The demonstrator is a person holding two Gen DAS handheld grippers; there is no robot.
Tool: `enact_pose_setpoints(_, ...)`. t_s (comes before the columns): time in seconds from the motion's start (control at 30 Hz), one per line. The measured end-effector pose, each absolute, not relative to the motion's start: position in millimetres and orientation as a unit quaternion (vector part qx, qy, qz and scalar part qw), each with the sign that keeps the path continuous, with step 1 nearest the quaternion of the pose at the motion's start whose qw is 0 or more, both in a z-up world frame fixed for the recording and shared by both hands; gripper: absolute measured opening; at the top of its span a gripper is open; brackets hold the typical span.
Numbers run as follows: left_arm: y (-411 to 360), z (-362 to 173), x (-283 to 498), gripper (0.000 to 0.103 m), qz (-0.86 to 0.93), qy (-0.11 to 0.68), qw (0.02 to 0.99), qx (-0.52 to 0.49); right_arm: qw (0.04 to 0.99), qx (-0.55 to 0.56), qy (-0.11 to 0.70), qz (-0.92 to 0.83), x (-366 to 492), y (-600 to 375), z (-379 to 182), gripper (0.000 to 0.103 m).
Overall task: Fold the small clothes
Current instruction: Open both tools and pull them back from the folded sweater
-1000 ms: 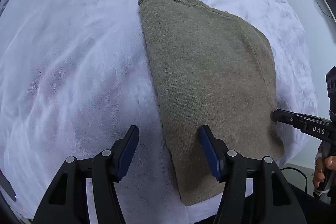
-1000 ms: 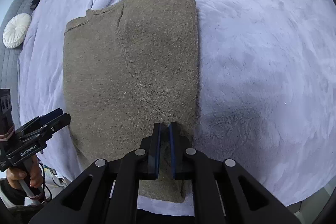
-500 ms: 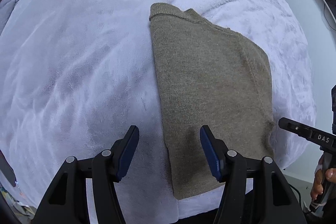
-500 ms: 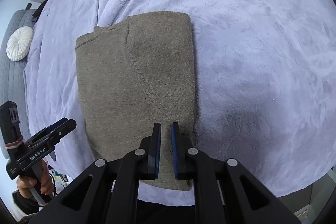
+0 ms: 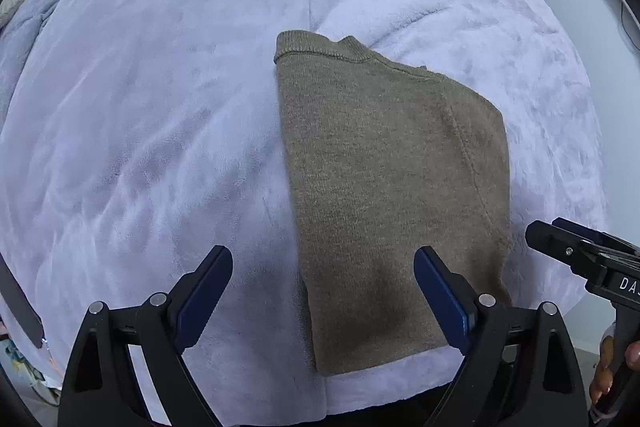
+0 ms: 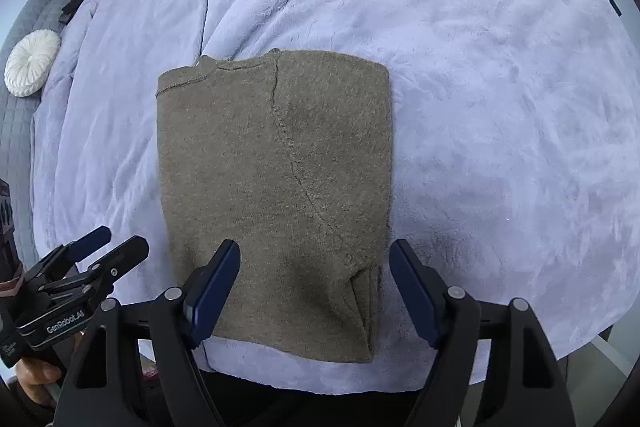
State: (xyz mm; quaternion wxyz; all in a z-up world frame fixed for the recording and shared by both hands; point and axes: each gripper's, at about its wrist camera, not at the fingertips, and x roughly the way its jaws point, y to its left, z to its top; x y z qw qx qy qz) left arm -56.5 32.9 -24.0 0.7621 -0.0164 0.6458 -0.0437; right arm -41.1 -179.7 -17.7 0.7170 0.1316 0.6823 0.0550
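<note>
Both grippers, left gripper (image 5: 323, 291) and right gripper (image 6: 314, 287), point down over the folded sweater (image 6: 276, 195), jaws just opened wide, gripping nothing; sweater lies flat below them.

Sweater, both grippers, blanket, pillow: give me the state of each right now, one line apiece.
Sweater: folded into a rectangle, lying flat on the blanket, held by nothing.
Left gripper: open, jaws have just been opening, nothing pinched.
Right gripper: open, jaws have just been opening, above the sweater's near edge, not gripping it.
Blanket: spread, lightly wrinkled.
Round white pillow: lying beyond the blanket's edge.
</note>
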Motion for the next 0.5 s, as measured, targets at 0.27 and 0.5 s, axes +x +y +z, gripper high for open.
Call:
enact_pose_setpoints(0.27,35,-24,-54,0.093,-0.035,0.646,0.762,-0.017,0.741,0.066,0.667,0.036,-39,-168,-4,0.103)
enact_pose_setpoints(0.5,32,-15,-52,0.103,-0.020,0.632,0.774,0.002,0.750,0.036,0.659,0.030,-36,-159,-1,0.103)
